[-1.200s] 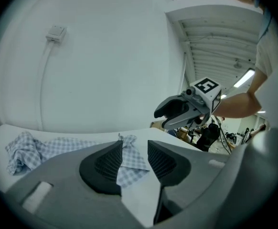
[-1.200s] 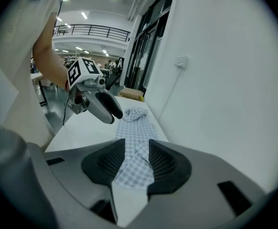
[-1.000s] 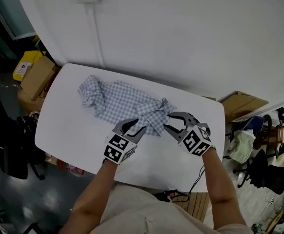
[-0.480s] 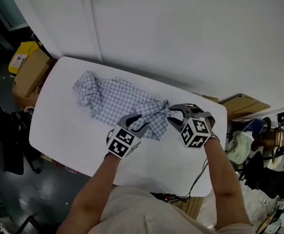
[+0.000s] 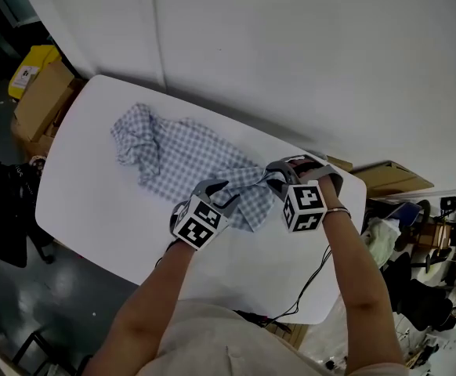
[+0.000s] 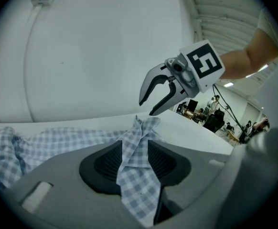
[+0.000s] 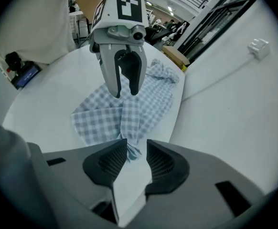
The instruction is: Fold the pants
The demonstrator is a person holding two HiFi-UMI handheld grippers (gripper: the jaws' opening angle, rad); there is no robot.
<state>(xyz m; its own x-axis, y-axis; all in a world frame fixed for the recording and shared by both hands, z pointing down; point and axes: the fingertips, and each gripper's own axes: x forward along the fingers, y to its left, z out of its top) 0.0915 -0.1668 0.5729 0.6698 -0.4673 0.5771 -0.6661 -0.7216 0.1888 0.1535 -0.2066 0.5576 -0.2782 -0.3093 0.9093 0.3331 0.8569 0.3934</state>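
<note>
The blue-and-white checked pants (image 5: 189,159) lie crumpled on the white table (image 5: 95,202), bunched at the far left. Both grippers are down at the near right end of the pants, facing each other. My left gripper (image 5: 226,194) is open, with a raised fold of the fabric (image 6: 139,171) showing in the gap between its pads. My right gripper (image 5: 271,177) has just been closing; a pointed corner of the cloth (image 7: 129,147) sits between its pads, which stand apart from it. Each gripper sees the other: the right gripper (image 6: 147,108) in the left gripper view, the left gripper (image 7: 125,93) in the right gripper view.
A white wall (image 5: 291,53) runs along the table's far side. Cardboard boxes (image 5: 36,100) and a yellow container (image 5: 28,69) stand on the floor at left, another box (image 5: 392,178) at right. A cable (image 5: 314,276) hangs over the near table edge.
Both grippers have moved forward and down onto the near right end of the pants. The right gripper has rolled, and its jaws are narrower.
</note>
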